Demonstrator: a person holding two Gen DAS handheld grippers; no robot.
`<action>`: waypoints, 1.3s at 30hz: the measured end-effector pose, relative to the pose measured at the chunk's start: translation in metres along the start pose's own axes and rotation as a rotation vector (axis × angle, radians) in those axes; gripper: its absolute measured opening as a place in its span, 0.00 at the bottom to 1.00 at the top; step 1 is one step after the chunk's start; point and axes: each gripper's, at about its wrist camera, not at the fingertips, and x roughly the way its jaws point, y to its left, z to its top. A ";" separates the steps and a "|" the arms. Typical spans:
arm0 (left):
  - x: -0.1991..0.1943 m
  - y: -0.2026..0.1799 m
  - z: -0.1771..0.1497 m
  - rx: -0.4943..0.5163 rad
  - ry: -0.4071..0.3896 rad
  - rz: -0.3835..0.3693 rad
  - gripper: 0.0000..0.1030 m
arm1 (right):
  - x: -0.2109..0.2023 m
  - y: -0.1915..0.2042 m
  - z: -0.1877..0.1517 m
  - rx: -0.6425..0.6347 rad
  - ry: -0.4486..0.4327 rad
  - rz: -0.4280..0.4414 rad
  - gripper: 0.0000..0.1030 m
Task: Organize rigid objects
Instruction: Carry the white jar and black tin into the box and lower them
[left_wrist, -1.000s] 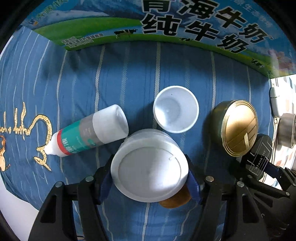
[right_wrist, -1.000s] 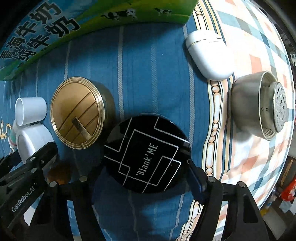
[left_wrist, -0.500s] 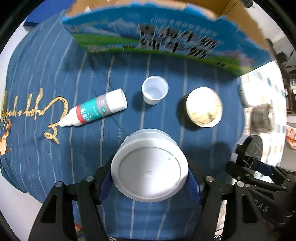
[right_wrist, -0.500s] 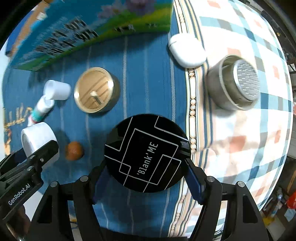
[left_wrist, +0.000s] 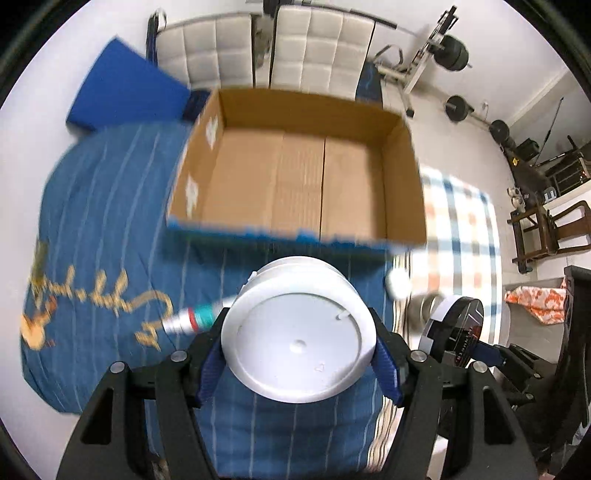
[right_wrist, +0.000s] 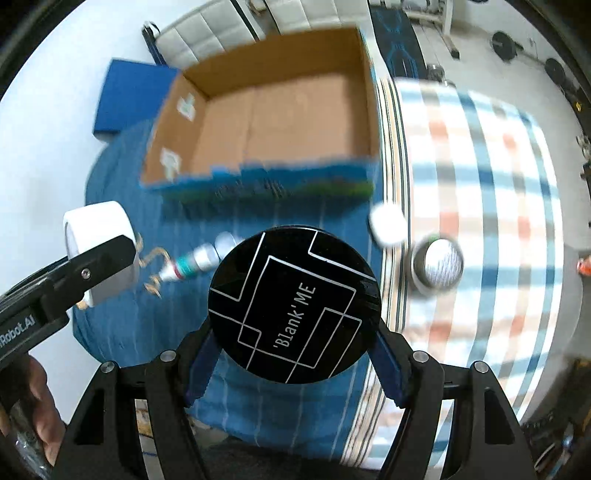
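My left gripper (left_wrist: 299, 354) is shut on a white round jar (left_wrist: 297, 328) and holds it high above the blue cloth. My right gripper (right_wrist: 293, 354) is shut on a black round compact (right_wrist: 293, 308) marked "Blank'ME", also raised. An open cardboard box (left_wrist: 299, 184) with a bare brown floor lies beyond both; it also shows in the right wrist view (right_wrist: 273, 118). A small tube with a teal band (left_wrist: 192, 319) lies on the cloth below. The white jar also shows at the left of the right wrist view (right_wrist: 99, 254).
A steel strainer cup (right_wrist: 437, 264) and a white case (right_wrist: 388, 223) lie on the checked cloth to the right. A blue cushion (left_wrist: 125, 92), white chairs and gym weights stand beyond the bed. The blue striped cloth (left_wrist: 103, 206) covers the left side.
Both grippers have risen far above the bed with their objects still held. The box interior has come into view and the items on the cloth look much smaller.
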 end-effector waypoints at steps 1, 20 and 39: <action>-0.001 0.000 0.010 0.008 -0.008 -0.001 0.64 | -0.007 0.003 0.012 -0.008 -0.015 -0.004 0.73; 0.110 0.006 0.200 0.085 0.078 -0.035 0.64 | 0.056 0.017 0.224 0.003 -0.059 -0.143 0.73; 0.257 0.017 0.232 0.019 0.361 -0.119 0.64 | 0.216 -0.010 0.283 0.015 0.161 -0.190 0.74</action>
